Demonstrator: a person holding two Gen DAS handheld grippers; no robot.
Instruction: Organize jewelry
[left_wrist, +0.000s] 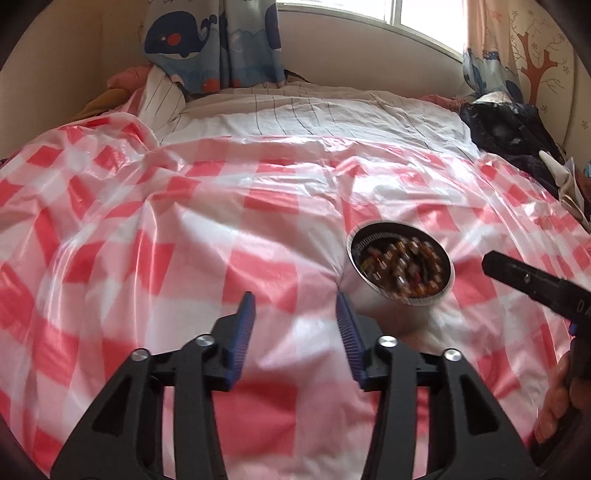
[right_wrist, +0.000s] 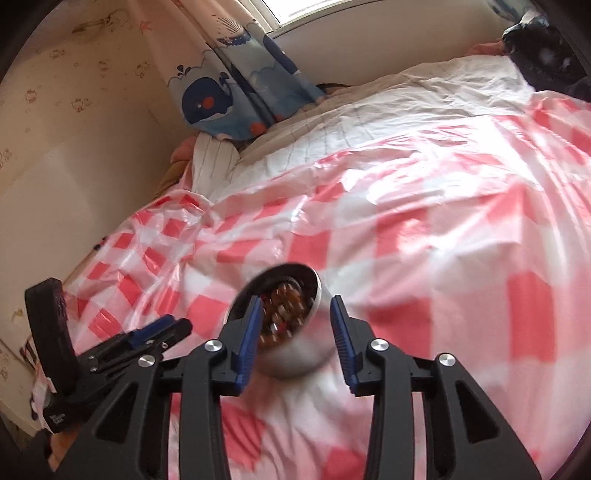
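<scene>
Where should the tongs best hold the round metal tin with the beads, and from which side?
Probably grip the metal tin across its smooth outer wall, below the rim, coming from the near side. It sits tilted on the soft checkered sheet with its open mouth up, beads inside, so gripping the wall keeps the opening clear.

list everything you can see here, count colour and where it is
cup: 1, silver metal, tilted on the sheet, just past the right gripper's fingers
beads: many, amber-brown, inside the cup; too blurred to count
sheet: 1, pink and white check, shiny plastic, spread over the bed
bedding: white with thin dark stripes, beyond the sheet
curtains: blue with whale print, at the window behind the bed
dark pile: black, far right edge of the bed
left gripper: 1, black with blue pads, open, nothing between the pads
right gripper: 1, black with blue pads, open, cup ahead of the gap
hand: 1, holding the right gripper's handle
</scene>
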